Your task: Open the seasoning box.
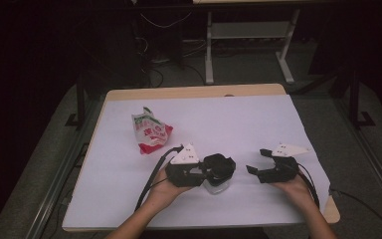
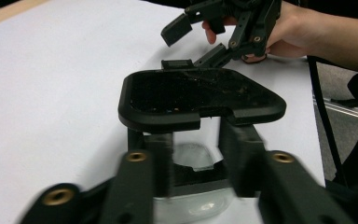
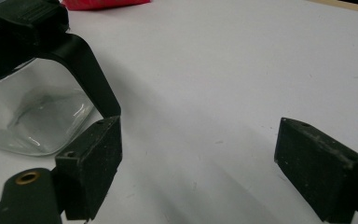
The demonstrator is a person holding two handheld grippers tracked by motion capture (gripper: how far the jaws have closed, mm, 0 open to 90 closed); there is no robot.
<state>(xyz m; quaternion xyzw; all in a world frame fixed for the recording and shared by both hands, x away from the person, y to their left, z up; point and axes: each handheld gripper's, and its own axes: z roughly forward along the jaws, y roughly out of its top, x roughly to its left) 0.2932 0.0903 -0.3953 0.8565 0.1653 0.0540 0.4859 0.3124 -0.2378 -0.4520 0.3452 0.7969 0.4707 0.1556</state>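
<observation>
Evidently the fingers [image 2: 161,163] of the left gripper [image 1: 210,175] have narrowed onto the clear container [image 1: 218,186]. In the left gripper view they stand on either side of its neck, just under the black lid [image 2: 200,93], and the pads seem to touch the sides, though blur makes the contact hard to judge. The right gripper [image 1: 258,161] holds nothing. Its fingers [image 3: 93,158] are spread wide above bare tabletop [image 1: 229,119], just beside the container and apart from it.

The container stands upright near the front edge of the tabletop, between the two hands. Its body looks like stiff, smooth clear plastic or glass, and it looks empty, so I judge it light but slippery, and breakable if it is glass. A pinch on the rounded clear wall could slide. The black collar and the strap that curves down from the lid offer a duller, squarer hold, so the neck where the left fingers sit is probably the safest place to steady it. The lid appears tilted up like a hinged flap. It would likely swing if the container tips, so its free rim suits the open right fingers.

Farther back and to the left lies a crumpled red, white and green snack bag [image 1: 150,132], well apart from both hands.
</observation>
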